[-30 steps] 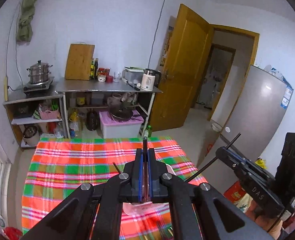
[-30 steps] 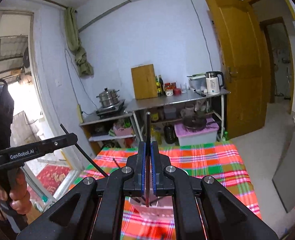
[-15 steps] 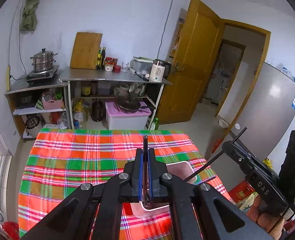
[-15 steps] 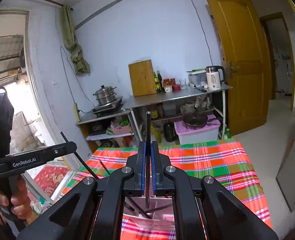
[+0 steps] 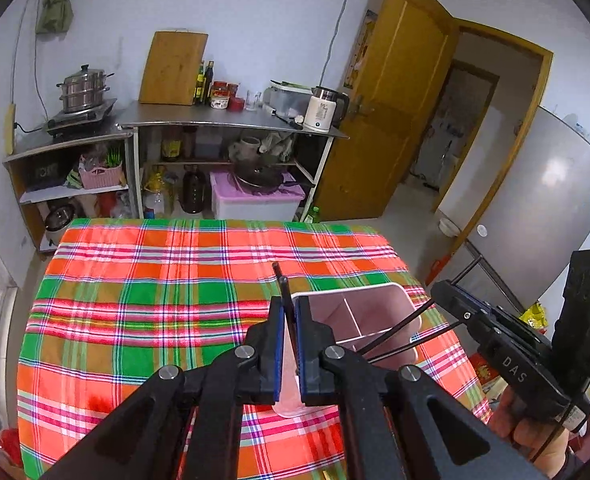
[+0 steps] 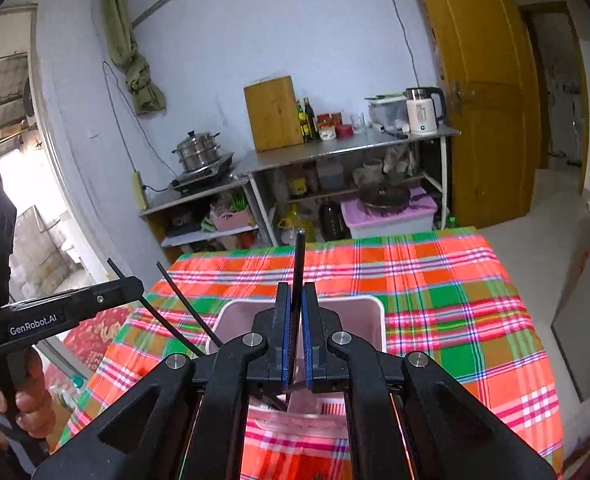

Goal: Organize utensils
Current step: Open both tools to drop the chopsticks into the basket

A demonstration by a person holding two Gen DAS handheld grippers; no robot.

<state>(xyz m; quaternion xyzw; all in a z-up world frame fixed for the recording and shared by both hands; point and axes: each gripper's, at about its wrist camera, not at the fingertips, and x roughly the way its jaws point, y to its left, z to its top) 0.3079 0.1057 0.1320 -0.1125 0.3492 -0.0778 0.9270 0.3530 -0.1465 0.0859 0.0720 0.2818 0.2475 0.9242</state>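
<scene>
A pink divided utensil box (image 5: 359, 312) stands on the plaid tablecloth (image 5: 175, 280); it also shows in the right wrist view (image 6: 371, 312). My left gripper (image 5: 289, 344) is shut on a pair of black chopsticks (image 5: 283, 292), held over the box's left end. My right gripper (image 6: 297, 340) is shut on black chopsticks (image 6: 299, 264) above the box. In the left wrist view the right gripper's chopsticks (image 5: 399, 328) slant down into the box. In the right wrist view the left gripper's chopsticks (image 6: 179, 312) slant toward the box's left rim.
Beyond the table stand a steel shelf (image 5: 231, 124) with a kettle (image 5: 321, 110), cutting board (image 5: 173, 68) and jars, and a pot on a stove (image 5: 83, 92). A wooden door (image 5: 391, 104) and a fridge (image 5: 543, 208) are to the right.
Both grippers have tilted downward and lowered toward the pink box with their chopsticks; the box has come into fuller view.
</scene>
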